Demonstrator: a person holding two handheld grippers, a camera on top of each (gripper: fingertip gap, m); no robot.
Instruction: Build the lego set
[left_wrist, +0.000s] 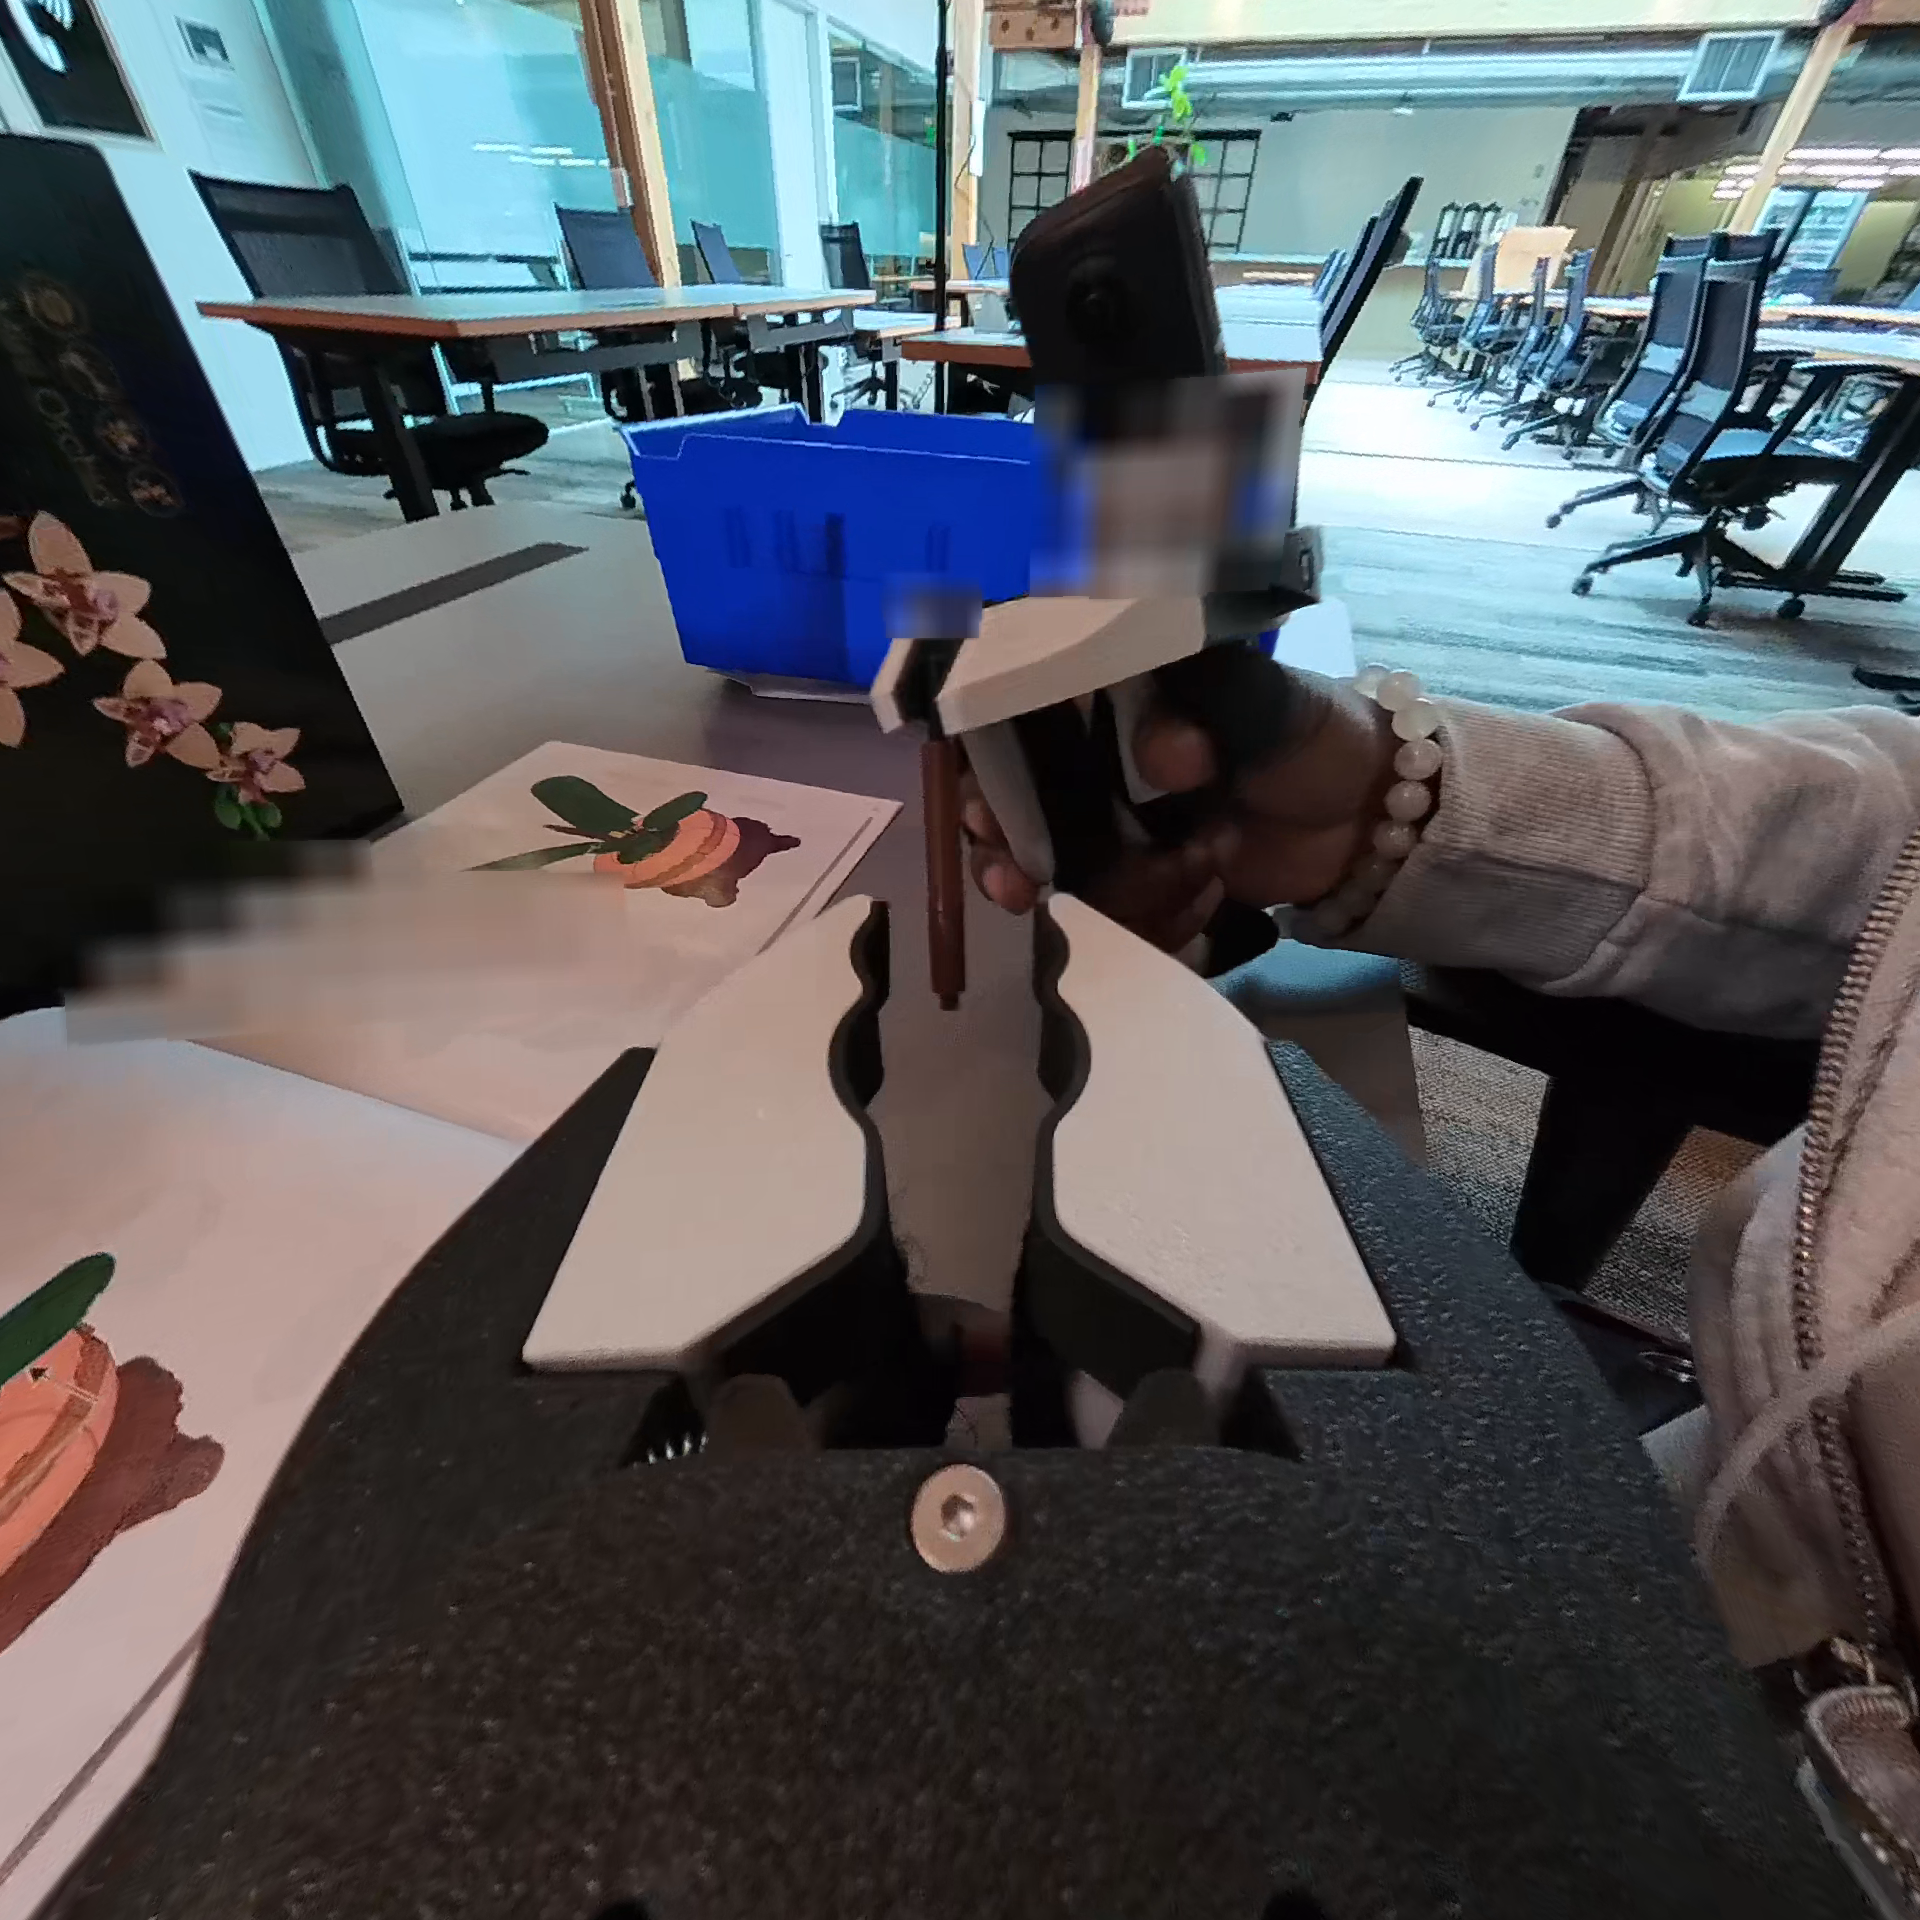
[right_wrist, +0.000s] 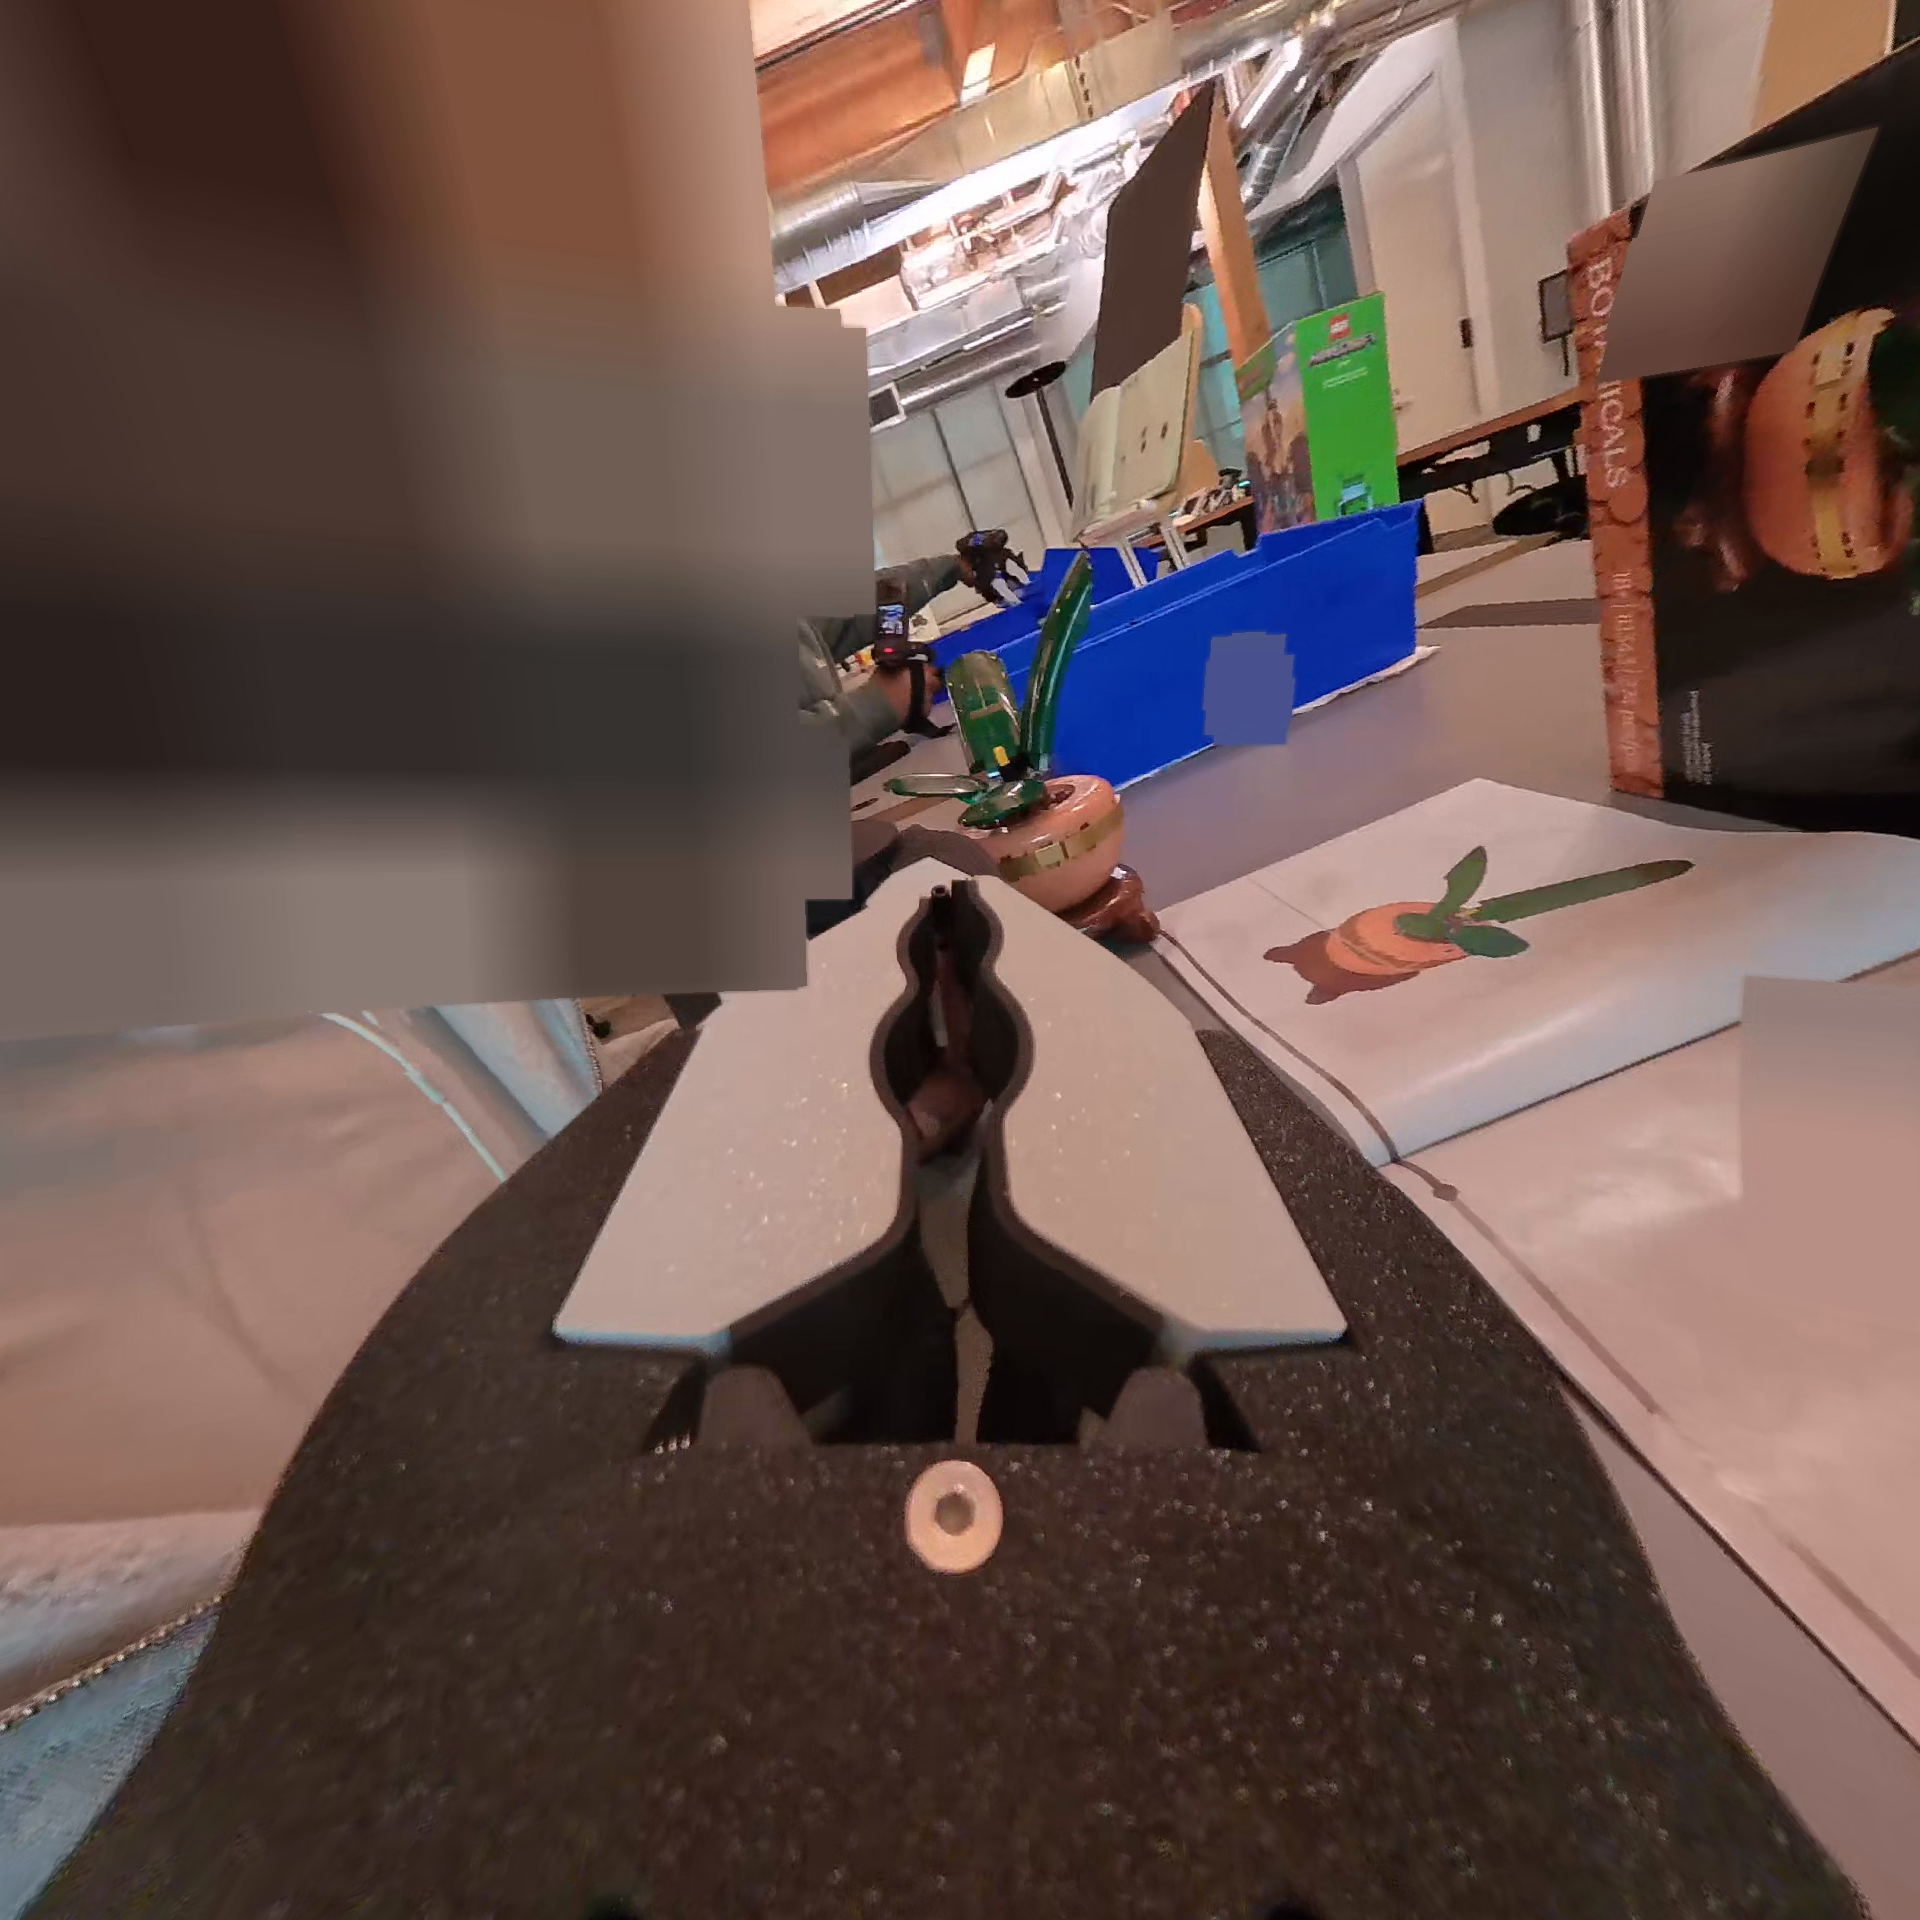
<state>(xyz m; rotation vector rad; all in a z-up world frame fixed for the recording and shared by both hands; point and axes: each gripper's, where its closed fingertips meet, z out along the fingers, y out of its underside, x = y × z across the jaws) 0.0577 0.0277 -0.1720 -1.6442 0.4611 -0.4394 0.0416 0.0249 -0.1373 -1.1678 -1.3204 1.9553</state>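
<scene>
My right gripper (left_wrist: 940, 696) pinches the brown rod (left_wrist: 943, 883) upright, hanging it just ahead of my left gripper (left_wrist: 961, 935). The left one gapes empty, ready to take it

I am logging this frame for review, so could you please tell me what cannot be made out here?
- Left wrist view: the top of the brown rod is hidden inside the right tool.
- Right wrist view: the rod is mostly covered by that tool's shut fingers.
- Right wrist view: the plant model's brown base is cut off behind those fingers.
- The left tool stands open; the model is outside its view.
</scene>
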